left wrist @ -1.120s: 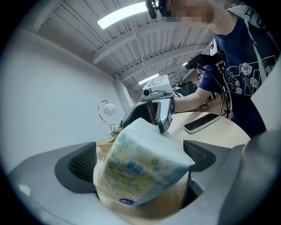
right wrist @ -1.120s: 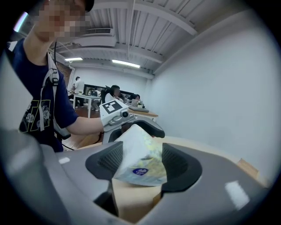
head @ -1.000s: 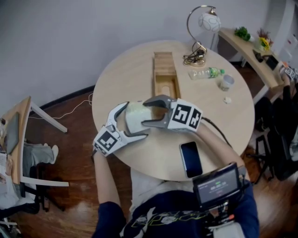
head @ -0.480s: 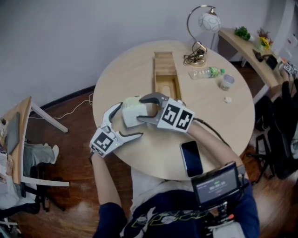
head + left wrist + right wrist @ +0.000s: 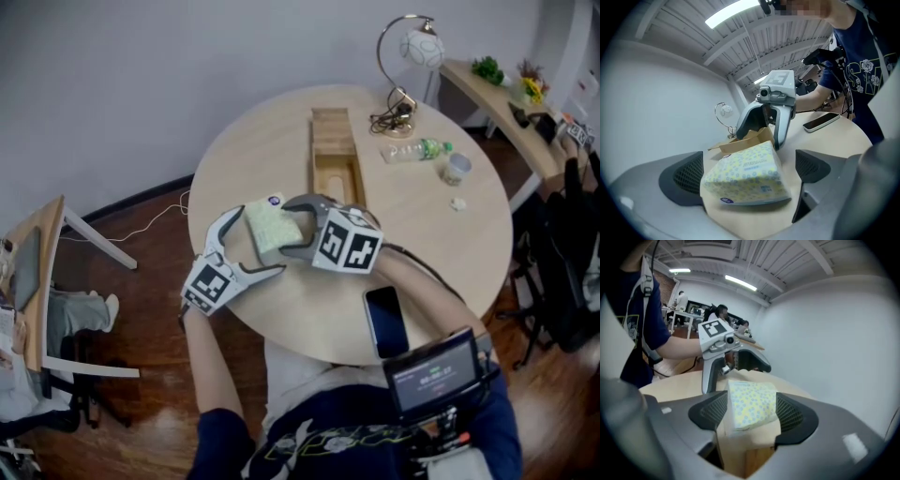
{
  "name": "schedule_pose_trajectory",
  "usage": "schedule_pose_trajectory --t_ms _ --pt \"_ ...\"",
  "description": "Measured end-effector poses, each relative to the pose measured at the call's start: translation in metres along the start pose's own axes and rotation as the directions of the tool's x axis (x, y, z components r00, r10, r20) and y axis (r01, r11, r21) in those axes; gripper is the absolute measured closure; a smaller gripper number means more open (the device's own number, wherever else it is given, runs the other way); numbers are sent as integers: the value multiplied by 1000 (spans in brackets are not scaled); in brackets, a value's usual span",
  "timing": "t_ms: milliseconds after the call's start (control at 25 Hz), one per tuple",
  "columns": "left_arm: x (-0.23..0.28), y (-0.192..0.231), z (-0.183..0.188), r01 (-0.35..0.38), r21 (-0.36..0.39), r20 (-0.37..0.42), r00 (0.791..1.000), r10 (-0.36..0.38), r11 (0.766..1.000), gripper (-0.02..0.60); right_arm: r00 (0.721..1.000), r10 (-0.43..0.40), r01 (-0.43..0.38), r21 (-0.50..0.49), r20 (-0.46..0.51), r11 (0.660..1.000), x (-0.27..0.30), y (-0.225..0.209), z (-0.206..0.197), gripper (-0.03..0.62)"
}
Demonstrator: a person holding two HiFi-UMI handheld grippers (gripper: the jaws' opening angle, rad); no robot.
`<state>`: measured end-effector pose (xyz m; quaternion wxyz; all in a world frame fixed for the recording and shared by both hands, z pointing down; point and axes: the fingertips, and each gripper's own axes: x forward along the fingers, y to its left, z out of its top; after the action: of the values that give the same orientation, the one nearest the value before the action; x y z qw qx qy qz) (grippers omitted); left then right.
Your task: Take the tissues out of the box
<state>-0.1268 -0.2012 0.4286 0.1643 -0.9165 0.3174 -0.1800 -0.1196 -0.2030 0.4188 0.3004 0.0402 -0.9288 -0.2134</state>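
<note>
A tissue pack, white with yellow and blue dots, lies on the round table just left of the open wooden box. My right gripper straddles the pack's near end. Its jaws are opening, and the pads stand close beside the pack's sides. My left gripper faces it from the other side. It is open, and the pack sits between its wide-apart pads without touching them. Behind the pack the right gripper shows in the left gripper view, in front of the box.
A black phone lies near the table's front edge by my right forearm. A desk lamp, a plastic bottle and a small cup stand at the far right. A shelf runs past the table's right side.
The tissue pack has moved left, away from the box, and now lies flat on the table. Both grippers shifted left with it. The right jaws have widened.
</note>
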Motion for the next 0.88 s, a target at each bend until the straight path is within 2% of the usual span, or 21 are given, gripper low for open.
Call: schedule_pose_trajectory --t_ms 80,280,440,520,680,800,880 --pt "0 3 2 -17 -11 15 1000 17 1000 -12 998 -9 6 52 60 999 -15 -9 7 276" --pt "-6 8 25 -37 -43 113 993 41 998 -12 983 -69 38 180 170 983 -63 -31 1 276" --pt "3 8 42 -41 -14 141 989 43 999 -12 970 -124 67 259 211 964 -90 -45 -20 279" --pt "10 2 50 -21 -9 160 987 22 1000 -12 965 -147 80 288 219 954 -101 -47 -29 279" --pt "25 -11 65 21 16 171 985 -23 1000 -11 955 -176 82 360 238 929 -118 -48 -41 278" --pt "36 -16 75 20 21 182 983 -24 1000 -11 944 -207 104 366 255 925 -127 -52 -58 278" --pt "46 -19 70 11 28 149 989 -15 1000 -11 934 -232 118 379 273 918 -133 -54 -64 278"
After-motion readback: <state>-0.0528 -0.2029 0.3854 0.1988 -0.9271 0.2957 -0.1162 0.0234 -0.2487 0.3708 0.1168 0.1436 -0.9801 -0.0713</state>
